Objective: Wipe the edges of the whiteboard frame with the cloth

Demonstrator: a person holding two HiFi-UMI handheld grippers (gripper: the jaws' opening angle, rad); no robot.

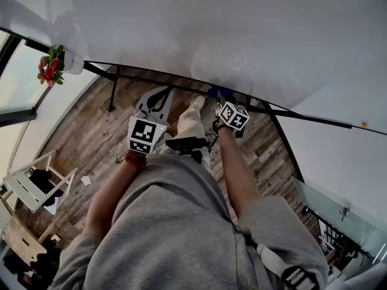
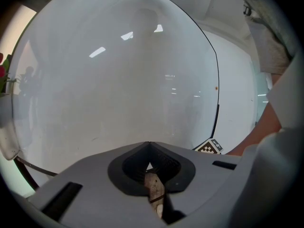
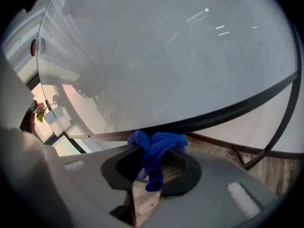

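The whiteboard [image 1: 230, 29] stands in front of me, with its black bottom frame edge [image 1: 151, 72] running left to right. My right gripper [image 1: 216, 94] is shut on a blue cloth [image 1: 213, 92] just below that edge. In the right gripper view the cloth [image 3: 159, 148] bunches out of the right gripper [image 3: 153, 146] right under the black frame bar [image 3: 223, 113]. My left gripper [image 1: 158, 95] hangs beside it to the left, below the frame. In the left gripper view the left gripper [image 2: 149, 145] is shut and holds nothing, facing the board [image 2: 118, 80] and its right frame edge [image 2: 218, 115].
A black stand leg [image 1: 112, 90] drops from the board to the wooden floor [image 1: 91, 138]. A white pot with red flowers [image 1: 54, 65] hangs at the board's left end. A white rack [image 1: 30, 186] stands at left and a glass panel [image 1: 338, 216] at right.
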